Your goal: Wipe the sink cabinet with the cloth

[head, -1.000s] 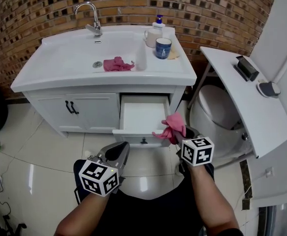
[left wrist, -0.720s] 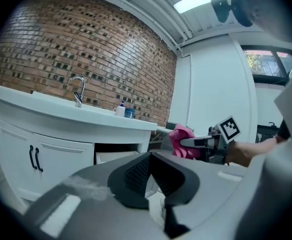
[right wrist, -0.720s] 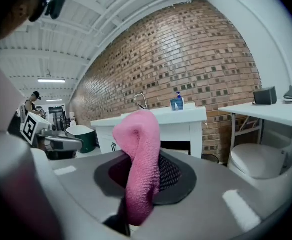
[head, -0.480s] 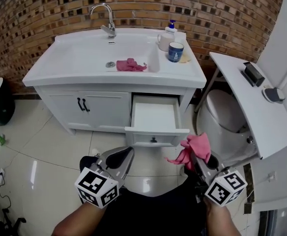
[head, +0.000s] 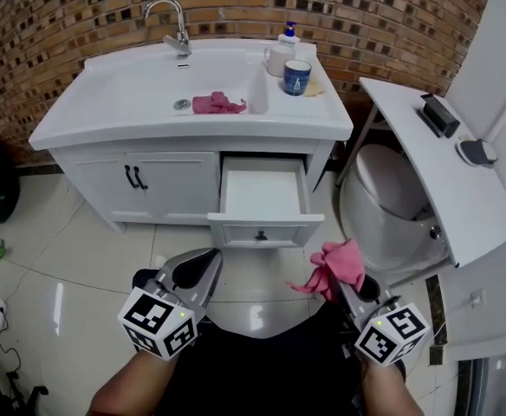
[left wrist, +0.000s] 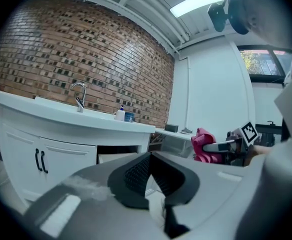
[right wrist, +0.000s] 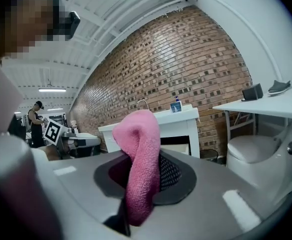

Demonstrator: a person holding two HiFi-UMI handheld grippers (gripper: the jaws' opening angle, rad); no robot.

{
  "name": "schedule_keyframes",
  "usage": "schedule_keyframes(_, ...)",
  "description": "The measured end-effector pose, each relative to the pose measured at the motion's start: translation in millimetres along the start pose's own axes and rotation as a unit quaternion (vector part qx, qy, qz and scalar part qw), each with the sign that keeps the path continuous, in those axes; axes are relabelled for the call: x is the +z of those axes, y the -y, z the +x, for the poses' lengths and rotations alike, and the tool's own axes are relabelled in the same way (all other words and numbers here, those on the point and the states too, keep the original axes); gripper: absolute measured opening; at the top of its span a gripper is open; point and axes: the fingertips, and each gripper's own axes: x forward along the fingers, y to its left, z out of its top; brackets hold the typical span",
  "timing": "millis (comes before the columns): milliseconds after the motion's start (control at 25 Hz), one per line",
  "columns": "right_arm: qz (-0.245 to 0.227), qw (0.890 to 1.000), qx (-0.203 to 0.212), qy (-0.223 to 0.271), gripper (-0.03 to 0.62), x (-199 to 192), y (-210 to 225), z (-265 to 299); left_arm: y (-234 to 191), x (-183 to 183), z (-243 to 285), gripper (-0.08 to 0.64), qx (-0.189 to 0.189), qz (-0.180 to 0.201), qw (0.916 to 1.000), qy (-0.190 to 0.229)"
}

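Starting at the left, the left gripper [head: 203, 263] hangs over the tiled floor [head: 80, 258], well apart from the sink cabinet [head: 171, 180]. The left gripper view shows its jaws clenched pad to pad, with nothing between them. On the cabinet front, the double doors [head: 162, 185] are closed. To their right, the drawer [head: 262, 199] stands pulled out, its white interior showing. On top, the head view alone shows a second pink cloth [head: 217, 103] lying in the basin beside the drain. Both gripper views look from below the counter's level and catch only its edge, the faucet [head: 173, 24] and the blue cup [head: 296, 76]. Further right, the right gripper [head: 331, 274] is held in front of the drawer, not touching it, with its jaws grasping the cloth [head: 338, 263]. The right gripper view shows the pink fabric pinched between the pads, rising above them in a folded bunch. The left gripper view shows that bunch side-on, clear of the cabinet. At far right stand the toilet [head: 379, 206] and a white tabletop [head: 426, 159].
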Motion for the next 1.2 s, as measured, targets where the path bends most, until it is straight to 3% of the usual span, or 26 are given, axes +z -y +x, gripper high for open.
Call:
schedule_keyframes(360, -0.014, 1.0, -0.022, -0.004, 0.078, -1.9, 12.5, 0.7, -1.0, -4.7, 14.2, 0.006, -0.006, 0.0, 1.0, -0.006)
schedule_keyframes(1200, -0.019, 0.999, -0.03, -0.016, 0.078, -12.2, 20.8, -4.7, -14.7, -16.2, 19.8, 0.006, 0.002, -0.015, 0.9998, -0.01)
